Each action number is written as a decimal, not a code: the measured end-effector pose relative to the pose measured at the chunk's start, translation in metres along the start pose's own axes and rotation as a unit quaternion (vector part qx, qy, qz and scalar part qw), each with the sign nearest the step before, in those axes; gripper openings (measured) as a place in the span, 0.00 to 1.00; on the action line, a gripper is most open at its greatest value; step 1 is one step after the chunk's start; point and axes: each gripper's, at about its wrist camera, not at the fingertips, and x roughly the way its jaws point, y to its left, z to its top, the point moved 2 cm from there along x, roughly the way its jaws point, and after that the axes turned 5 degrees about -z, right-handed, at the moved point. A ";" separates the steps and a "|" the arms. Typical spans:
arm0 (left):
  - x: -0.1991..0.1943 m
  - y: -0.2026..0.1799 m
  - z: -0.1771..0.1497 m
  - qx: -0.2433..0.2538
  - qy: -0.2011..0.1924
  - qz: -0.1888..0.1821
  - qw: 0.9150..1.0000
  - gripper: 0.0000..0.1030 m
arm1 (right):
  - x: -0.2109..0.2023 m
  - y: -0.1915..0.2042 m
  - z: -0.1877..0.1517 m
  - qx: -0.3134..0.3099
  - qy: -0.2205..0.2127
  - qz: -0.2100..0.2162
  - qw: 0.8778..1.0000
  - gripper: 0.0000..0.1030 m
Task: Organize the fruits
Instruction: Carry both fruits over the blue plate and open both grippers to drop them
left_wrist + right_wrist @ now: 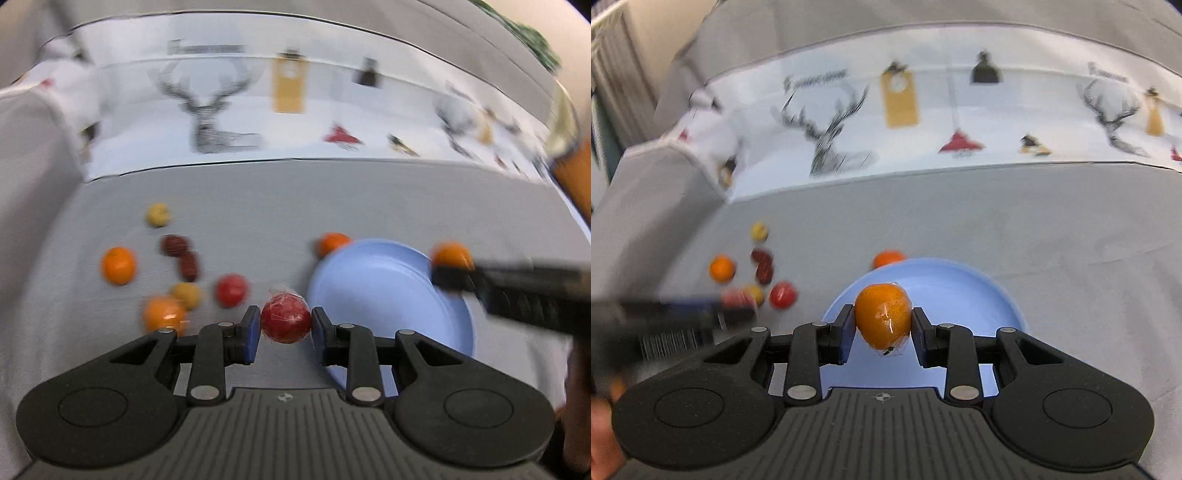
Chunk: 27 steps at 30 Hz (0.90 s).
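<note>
My left gripper [285, 320] is shut on a red wrapped fruit [285, 318], held just left of the blue plate [376, 291]. My right gripper [883, 321] is shut on an orange [883, 319] and holds it above the blue plate [960, 291]. In the left wrist view the right gripper [443, 273] reaches in from the right over the plate's far rim with that orange [452, 253]. Loose fruits lie on the grey cloth to the left: oranges [119, 265], dark red dates [180, 253], yellow fruits [159, 214] and another red fruit [231, 290].
One orange [330, 243] lies behind the plate, also seen in the right wrist view [888, 258]. A patterned cloth with deer prints [923, 110] rises behind the grey surface [1071, 240]. A grey cushion edge [646, 184] stands at the left.
</note>
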 end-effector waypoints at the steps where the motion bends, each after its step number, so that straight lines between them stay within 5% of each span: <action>1: 0.003 -0.007 -0.001 0.015 0.000 -0.003 1.000 0.31 | 0.001 -0.002 0.000 -0.003 -0.001 -0.008 1.000 0.33; 27: 0.018 -0.051 -0.001 0.102 -0.034 -0.044 0.993 0.32 | 0.023 -0.028 -0.002 -0.007 0.016 -0.067 0.998 0.33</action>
